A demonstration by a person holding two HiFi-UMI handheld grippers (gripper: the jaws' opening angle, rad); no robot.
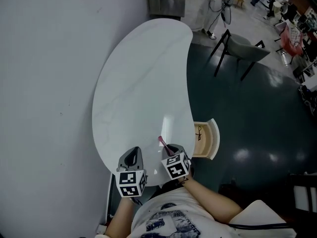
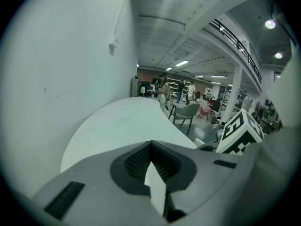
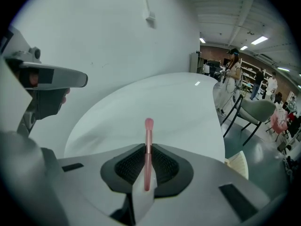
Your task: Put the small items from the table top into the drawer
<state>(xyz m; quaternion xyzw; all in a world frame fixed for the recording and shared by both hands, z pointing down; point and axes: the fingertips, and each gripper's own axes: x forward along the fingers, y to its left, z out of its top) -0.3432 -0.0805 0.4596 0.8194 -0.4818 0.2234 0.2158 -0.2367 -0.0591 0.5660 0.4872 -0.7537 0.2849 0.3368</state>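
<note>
Right gripper (image 1: 171,149) pinched a slim pink stick (image 3: 149,126) above the white table (image 1: 143,83), close to the open drawer (image 1: 209,142).
The stick ran lengthwise along the jaws with its rounded tip pointing ahead of the tool. The jaws stood narrow, clamped on its shaft. The drawer lay just to this gripper's right, below the table edge, so this hand was the nearer one. The left gripper (image 2: 151,149), alongside on the other side, had its jaws together with nothing between them.
</note>
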